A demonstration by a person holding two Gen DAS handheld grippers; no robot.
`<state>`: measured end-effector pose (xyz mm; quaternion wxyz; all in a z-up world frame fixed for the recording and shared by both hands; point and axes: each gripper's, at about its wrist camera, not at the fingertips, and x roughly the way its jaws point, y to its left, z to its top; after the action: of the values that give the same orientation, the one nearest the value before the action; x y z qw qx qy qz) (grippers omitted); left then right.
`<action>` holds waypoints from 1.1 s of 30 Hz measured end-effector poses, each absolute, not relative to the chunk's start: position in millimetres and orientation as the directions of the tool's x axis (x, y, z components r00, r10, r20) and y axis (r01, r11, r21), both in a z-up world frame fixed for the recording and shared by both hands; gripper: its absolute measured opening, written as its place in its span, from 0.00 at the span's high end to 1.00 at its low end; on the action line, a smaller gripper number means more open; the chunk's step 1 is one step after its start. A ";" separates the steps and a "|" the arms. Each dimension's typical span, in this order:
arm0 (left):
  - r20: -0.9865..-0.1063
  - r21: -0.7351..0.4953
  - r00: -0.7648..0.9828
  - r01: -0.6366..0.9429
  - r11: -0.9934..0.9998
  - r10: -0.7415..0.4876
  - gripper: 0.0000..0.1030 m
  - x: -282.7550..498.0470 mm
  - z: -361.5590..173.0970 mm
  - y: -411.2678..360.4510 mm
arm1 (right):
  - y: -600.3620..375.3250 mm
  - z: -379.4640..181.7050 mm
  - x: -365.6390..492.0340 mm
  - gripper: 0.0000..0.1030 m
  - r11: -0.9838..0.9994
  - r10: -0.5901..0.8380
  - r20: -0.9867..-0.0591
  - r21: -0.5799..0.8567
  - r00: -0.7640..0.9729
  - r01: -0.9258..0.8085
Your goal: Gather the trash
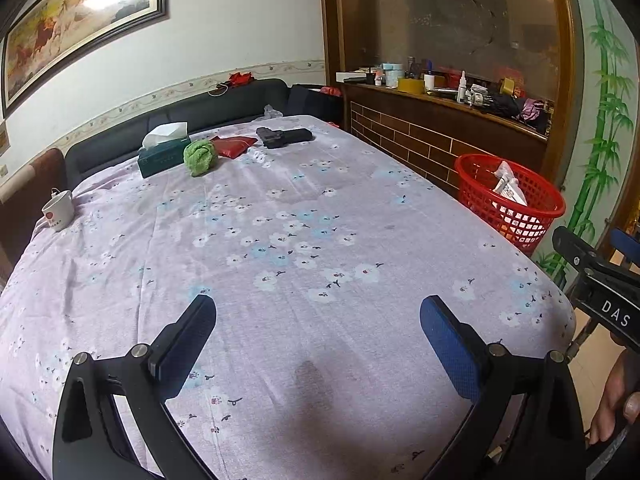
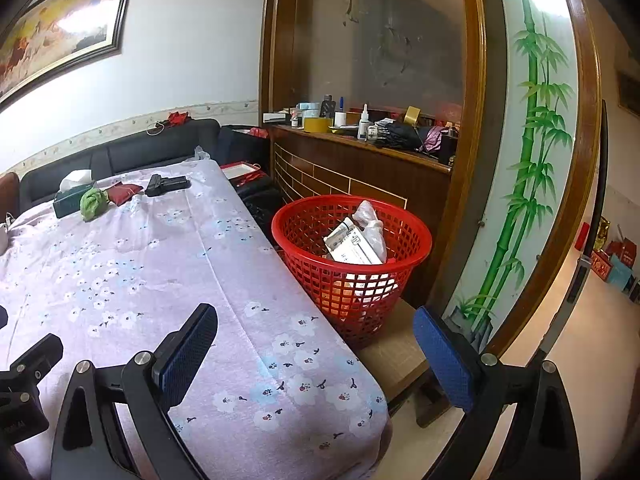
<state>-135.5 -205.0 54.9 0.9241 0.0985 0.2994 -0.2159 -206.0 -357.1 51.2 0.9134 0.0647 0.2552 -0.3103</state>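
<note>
Left gripper (image 1: 318, 336) and right gripper (image 2: 316, 344) both hold their fingers spread wide (nothing between them).

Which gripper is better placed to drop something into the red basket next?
Probably the right gripper: the red basket sits near its open fingers, beside the table edge. The left gripper, also open, faces the table, with the basket far right.

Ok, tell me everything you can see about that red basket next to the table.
The red basket is a round, open-lattice bin, seemingly plastic, flaring upward to a solid rim. It stands upright on a low wooden stand close beside the table's right edge. Inside lie a white printed package and crumpled clear plastic. Neither claw touches it.
</note>
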 end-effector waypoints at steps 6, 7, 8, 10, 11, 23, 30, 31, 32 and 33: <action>-0.587 0.065 0.739 0.451 0.890 -0.331 0.02 -137.3 55.6 -204.1 | -355.1 51.1 -204.5 0.03 0.802 -0.532 -0.507 -0.045 0.678 0.596; -0.587 0.067 0.739 0.451 0.890 -0.330 0.02 -137.5 55.8 -204.2 | -355.2 51.0 -204.5 0.03 0.802 -0.532 -0.507 -0.045 0.678 0.596; -0.588 0.070 0.739 0.452 0.889 -0.329 0.02 -137.5 55.5 -204.5 | -355.1 50.8 -204.2 0.03 0.803 -0.531 -0.508 -0.045 0.678 0.595; -0.588 0.072 0.739 0.452 0.889 -0.328 0.02 -137.6 55.5 -205.0 | -354.7 50.5 -203.8 0.03 0.803 -0.530 -0.510 -0.044 0.678 0.594; -0.588 0.072 0.740 0.451 0.890 -0.327 0.02 -137.6 55.6 -205.2 | -355.1 50.1 -203.4 0.03 0.803 -0.529 -0.510 -0.044 0.678 0.594; -0.583 0.070 0.742 0.453 0.889 -0.332 0.02 -138.2 55.6 -205.3 | -355.3 49.1 -201.4 0.03 0.804 -0.528 -0.513 -0.047 0.677 0.592; -0.571 0.057 0.746 0.454 0.889 -0.344 0.02 -139.0 58.9 -201.7 | -354.8 48.3 -201.5 0.03 0.804 -0.529 -0.513 -0.049 0.676 0.592; -0.569 0.056 0.746 0.454 0.889 -0.345 0.02 -138.9 59.4 -201.3 | -354.9 48.5 -202.0 0.03 0.805 -0.528 -0.513 -0.048 0.677 0.592; -0.571 0.057 0.746 0.454 0.889 -0.344 0.02 -138.9 59.4 -201.4 | -354.7 48.6 -202.2 0.03 0.805 -0.528 -0.512 -0.047 0.677 0.592; -0.571 0.058 0.746 0.453 0.890 -0.343 0.02 -139.0 59.3 -201.3 | -354.7 48.5 -202.2 0.03 0.805 -0.528 -0.512 -0.047 0.677 0.592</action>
<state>-139.0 -201.3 59.3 0.9294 0.0968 0.2847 -0.2140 -202.2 -354.7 48.5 0.9137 0.0613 0.2596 -0.3065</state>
